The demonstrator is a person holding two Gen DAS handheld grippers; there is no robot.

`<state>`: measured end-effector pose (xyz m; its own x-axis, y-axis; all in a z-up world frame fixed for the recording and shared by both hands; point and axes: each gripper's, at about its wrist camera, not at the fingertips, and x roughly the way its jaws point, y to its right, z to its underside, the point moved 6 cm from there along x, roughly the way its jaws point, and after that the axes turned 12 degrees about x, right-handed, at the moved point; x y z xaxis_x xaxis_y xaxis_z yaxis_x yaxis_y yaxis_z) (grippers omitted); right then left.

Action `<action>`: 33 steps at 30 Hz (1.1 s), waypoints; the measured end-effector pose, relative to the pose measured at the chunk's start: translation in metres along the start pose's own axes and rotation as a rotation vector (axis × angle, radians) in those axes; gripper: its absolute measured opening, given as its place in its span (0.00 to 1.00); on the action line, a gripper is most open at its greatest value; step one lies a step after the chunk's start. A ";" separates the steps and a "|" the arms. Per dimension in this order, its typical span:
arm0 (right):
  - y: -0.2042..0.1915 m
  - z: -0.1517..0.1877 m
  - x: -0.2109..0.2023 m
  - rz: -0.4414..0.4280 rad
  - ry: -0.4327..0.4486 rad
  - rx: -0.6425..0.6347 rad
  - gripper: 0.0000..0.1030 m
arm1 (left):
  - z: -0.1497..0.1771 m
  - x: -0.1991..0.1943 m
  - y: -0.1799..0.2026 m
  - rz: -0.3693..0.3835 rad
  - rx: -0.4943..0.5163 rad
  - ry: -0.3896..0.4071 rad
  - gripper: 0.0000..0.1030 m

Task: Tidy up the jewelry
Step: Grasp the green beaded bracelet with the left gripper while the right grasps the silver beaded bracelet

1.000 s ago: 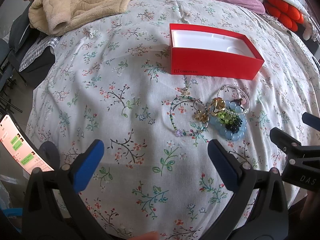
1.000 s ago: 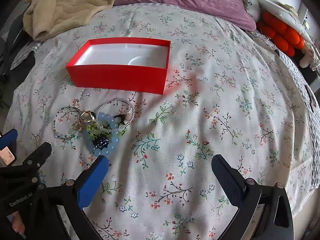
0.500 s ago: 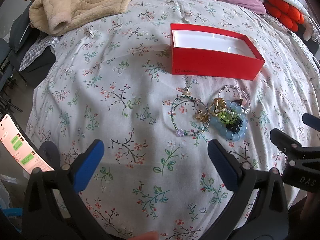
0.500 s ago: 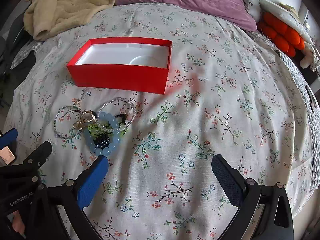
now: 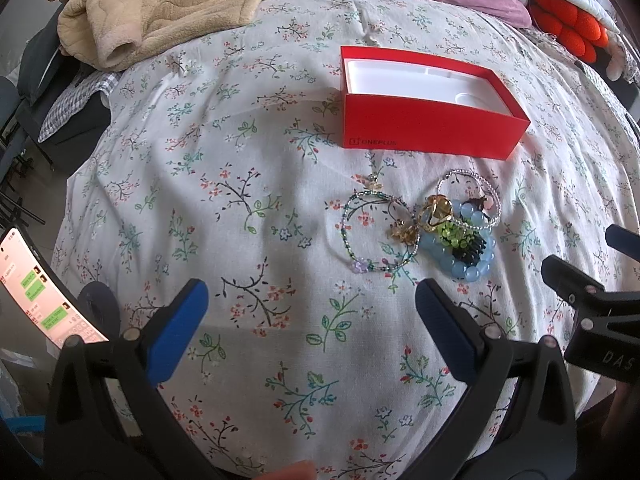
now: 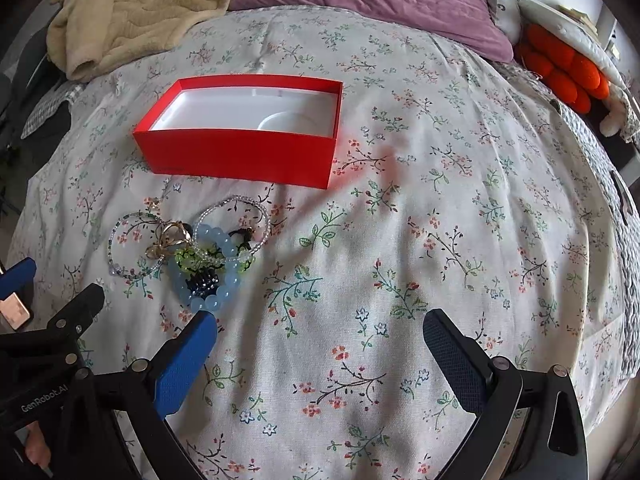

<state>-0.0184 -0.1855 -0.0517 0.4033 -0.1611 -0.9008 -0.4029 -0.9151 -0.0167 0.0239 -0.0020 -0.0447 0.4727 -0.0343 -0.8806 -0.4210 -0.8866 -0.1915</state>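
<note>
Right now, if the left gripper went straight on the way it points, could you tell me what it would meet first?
Probably only the floral bedspread: the open left gripper aims left of the tangled bead bracelets and red cardboard box, though depth is unclear.

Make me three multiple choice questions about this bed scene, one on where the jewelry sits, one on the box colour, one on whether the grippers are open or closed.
1. The jewelry pile lies:
A. inside the box
B. on the bedspread in front of the box
C. on the purple pillow

2. The box is:
A. red outside, white inside
B. blue
C. black

3. The left gripper and right gripper are:
A. both open, holding nothing
B. both shut
C. one shut on a bracelet

Answers: B, the box interior shows only white; A, red walls; A, jaws stand wide apart.
</note>
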 end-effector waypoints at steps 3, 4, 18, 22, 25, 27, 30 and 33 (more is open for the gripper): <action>0.000 -0.001 0.000 0.000 0.001 0.001 1.00 | 0.001 0.001 0.000 0.010 -0.001 -0.005 1.00; 0.000 0.000 0.000 -0.001 0.000 0.001 1.00 | 0.001 0.002 0.000 0.012 -0.003 -0.006 1.00; -0.005 -0.014 0.010 -0.069 -0.076 0.006 1.00 | -0.004 0.014 -0.004 0.121 -0.010 -0.041 1.00; -0.006 -0.022 0.019 -0.137 -0.151 0.020 1.00 | -0.015 0.015 -0.005 0.175 0.009 -0.042 0.98; -0.006 -0.030 0.028 -0.220 -0.218 0.044 1.00 | -0.025 0.018 -0.008 0.191 0.020 -0.044 0.91; -0.002 -0.036 0.034 -0.241 -0.235 0.068 1.00 | -0.031 0.021 -0.009 0.209 0.027 -0.053 0.85; 0.004 -0.044 0.043 -0.280 -0.264 0.123 0.97 | -0.036 0.033 -0.009 0.253 0.028 -0.083 0.70; 0.007 -0.048 0.053 -0.307 -0.287 0.165 0.94 | -0.039 0.047 -0.008 0.277 0.020 -0.088 0.60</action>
<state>0.0396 -0.2182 -0.0792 0.2896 0.2387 -0.9269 -0.4350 -0.8298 -0.3496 0.0795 -0.0147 -0.0679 0.2693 -0.2328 -0.9345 -0.5400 -0.8400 0.0536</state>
